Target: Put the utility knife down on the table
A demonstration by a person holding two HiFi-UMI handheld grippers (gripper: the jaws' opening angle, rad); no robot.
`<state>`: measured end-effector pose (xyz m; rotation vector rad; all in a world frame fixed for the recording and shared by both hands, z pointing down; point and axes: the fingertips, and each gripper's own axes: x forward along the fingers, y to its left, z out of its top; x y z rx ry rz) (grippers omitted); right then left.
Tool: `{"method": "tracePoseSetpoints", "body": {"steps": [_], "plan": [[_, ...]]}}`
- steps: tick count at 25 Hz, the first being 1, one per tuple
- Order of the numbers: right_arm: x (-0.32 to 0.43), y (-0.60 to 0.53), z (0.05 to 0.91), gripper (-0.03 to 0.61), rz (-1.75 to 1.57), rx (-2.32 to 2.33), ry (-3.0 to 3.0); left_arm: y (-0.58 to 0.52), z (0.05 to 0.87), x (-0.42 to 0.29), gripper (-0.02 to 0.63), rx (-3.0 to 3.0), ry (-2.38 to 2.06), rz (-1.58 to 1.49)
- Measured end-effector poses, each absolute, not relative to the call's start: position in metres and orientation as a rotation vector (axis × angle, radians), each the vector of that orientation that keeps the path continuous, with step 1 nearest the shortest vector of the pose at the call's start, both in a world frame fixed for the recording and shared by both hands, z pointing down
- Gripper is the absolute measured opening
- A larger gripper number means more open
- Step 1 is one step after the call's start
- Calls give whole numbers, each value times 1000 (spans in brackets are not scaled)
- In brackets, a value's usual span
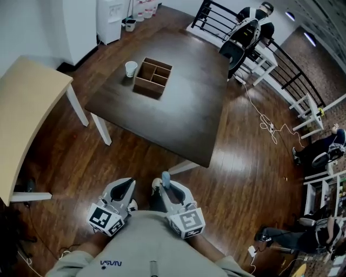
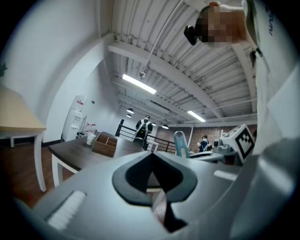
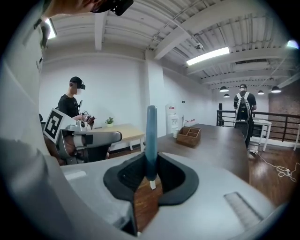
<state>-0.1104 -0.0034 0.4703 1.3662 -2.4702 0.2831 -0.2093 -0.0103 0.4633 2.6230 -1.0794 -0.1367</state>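
Note:
The utility knife (image 1: 166,178) is a slim blue-grey handle that stands upright out of my right gripper (image 1: 168,189), whose jaws are shut on its lower end. In the right gripper view the knife (image 3: 151,136) rises from between the dark pads (image 3: 171,176), tilted slightly. My left gripper (image 1: 125,186) is beside it, close to my body, jaws together with nothing in them; its pads (image 2: 136,176) meet in the left gripper view. Both grippers hang over the wood floor, short of the near corner of the dark table (image 1: 184,124).
A wooden divided box (image 1: 153,77) and a white cup (image 1: 131,68) stand at the table's far left. A light wooden table (image 1: 21,108) is at the left. Cables (image 1: 270,127), white benches and seated people lie to the right, with a railing (image 1: 216,16) beyond.

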Motion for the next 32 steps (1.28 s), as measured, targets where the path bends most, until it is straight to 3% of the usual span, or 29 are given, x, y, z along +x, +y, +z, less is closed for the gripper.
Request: {"method": "tracePoseSetpoints", "body": {"steps": [10, 23, 32], "plan": [[-108, -98, 482, 67, 336, 1313, -2575, -98, 470, -203, 2, 2625, -1190, -40], [-4, -244, 507, 67, 491, 1336, -2488, -243, 466, -98, 2, 2678, -1125, 85], [59, -317, 578, 67, 566, 1319, -2277, -306, 505, -31, 2, 2707, -977, 263]]}}
